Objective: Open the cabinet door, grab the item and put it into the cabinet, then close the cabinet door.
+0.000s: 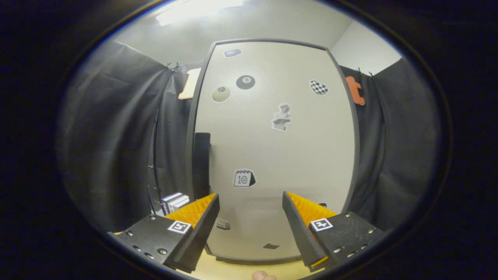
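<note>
Facing the gripper (251, 212) stands the tall pale cabinet door with a dark frame (272, 155), shut flat, its one dark upright handle (202, 163) on the left edge just beyond the left finger. Nothing of the task looks done: opening, loading and closing all remain. The jaws stand spread and hold nothing. Left of the door, a small stack of blue-and-white boxes (175, 201) waits, probably the item. Stickers on the door number about nine.
</note>
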Demonstrator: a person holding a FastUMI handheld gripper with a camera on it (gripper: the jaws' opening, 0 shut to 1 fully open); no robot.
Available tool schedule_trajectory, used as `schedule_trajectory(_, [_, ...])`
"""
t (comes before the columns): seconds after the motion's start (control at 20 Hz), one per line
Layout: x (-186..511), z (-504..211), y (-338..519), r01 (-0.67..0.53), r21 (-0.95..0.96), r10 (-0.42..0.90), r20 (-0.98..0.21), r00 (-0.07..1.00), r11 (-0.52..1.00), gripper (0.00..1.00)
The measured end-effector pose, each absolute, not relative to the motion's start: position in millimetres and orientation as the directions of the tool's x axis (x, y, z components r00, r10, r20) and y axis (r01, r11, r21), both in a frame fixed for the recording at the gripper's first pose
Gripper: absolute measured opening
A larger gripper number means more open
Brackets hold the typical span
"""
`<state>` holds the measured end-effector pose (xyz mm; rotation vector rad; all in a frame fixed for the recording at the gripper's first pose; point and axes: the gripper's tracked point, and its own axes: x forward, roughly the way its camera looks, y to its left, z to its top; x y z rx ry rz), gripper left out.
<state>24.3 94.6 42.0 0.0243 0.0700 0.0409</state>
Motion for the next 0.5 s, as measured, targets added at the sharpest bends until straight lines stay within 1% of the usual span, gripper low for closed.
schedule_trajectory(0.1, [29,46,109,-0.049,0.021,0.050,-0.070,0.996,0.999,0.96])
schedule_trajectory(0.25, [37,65,133,-0.063,-0.030,0.062,-0.035,0.997,0.998,0.96])
schedule_trajectory(0.5, [53,84,175,-0.095,-0.064,0.095,0.003,0.995,0.993,0.96])
